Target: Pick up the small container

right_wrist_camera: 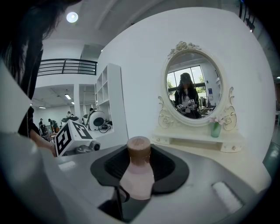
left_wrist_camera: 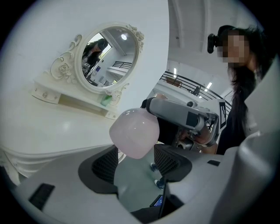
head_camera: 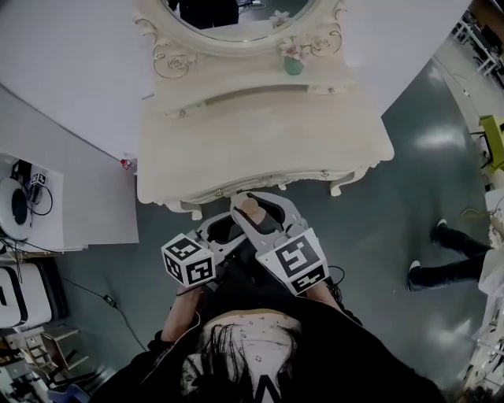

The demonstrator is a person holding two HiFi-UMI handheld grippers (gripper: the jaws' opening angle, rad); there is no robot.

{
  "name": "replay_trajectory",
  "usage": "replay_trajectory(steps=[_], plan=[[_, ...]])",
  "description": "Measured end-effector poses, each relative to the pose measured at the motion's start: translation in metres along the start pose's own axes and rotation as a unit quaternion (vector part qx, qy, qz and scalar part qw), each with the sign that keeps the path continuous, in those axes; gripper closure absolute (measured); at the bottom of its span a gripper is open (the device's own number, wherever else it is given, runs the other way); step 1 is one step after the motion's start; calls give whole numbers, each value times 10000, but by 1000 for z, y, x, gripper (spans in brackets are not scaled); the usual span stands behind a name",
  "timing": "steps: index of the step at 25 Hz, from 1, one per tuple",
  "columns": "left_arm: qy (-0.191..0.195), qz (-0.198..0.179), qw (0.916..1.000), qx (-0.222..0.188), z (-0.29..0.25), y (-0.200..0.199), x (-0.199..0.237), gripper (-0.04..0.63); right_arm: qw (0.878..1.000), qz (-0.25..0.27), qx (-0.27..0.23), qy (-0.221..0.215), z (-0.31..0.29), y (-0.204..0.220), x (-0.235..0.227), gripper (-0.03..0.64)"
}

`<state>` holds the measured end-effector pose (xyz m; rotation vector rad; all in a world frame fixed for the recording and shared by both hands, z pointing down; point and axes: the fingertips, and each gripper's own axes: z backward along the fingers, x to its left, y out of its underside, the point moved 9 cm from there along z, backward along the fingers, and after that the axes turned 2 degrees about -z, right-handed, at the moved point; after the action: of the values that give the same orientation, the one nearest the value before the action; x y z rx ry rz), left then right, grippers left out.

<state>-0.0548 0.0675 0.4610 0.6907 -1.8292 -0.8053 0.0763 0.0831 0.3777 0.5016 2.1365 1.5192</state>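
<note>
The small container (left_wrist_camera: 134,132) looks smooth, glossy plastic

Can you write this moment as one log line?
right gripper: shut on pink bottle | left gripper: jaws apart at bottle's round end, contact unclear | dressing table: ahead, bottle off it

Cream dressing table (head_camera: 260,142), oval mirror (right_wrist_camera: 194,85)

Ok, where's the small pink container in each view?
Head view: pink container at centre, just below the edge of the dressing table.
Left gripper view: container at centre, rounded base showing.
Right gripper view: container lower centre, brown cap up.
Shared landmark: the oval mirror, in all three.
</note>
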Motion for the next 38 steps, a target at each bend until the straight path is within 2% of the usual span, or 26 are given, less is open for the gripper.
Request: replay_trajectory(steps=[7, 16, 27, 38], plan=[[107, -57, 9999, -19, 30, -4, 10, 357, 9999, -11, -30, 133, -16, -8, 28, 469], [228, -160, 9996, 14, 98, 3, 26, 357, 9995, 48, -13, 310, -44, -10, 91, 469], [361, -227, 9991, 59, 170, 30, 34, 357, 9990, 55, -77, 435, -65, -1, 171, 469], [404, -229, 9989, 114, 207, 57, 31, 356, 9989, 57, -49, 471, -65, 16, 216, 469]])
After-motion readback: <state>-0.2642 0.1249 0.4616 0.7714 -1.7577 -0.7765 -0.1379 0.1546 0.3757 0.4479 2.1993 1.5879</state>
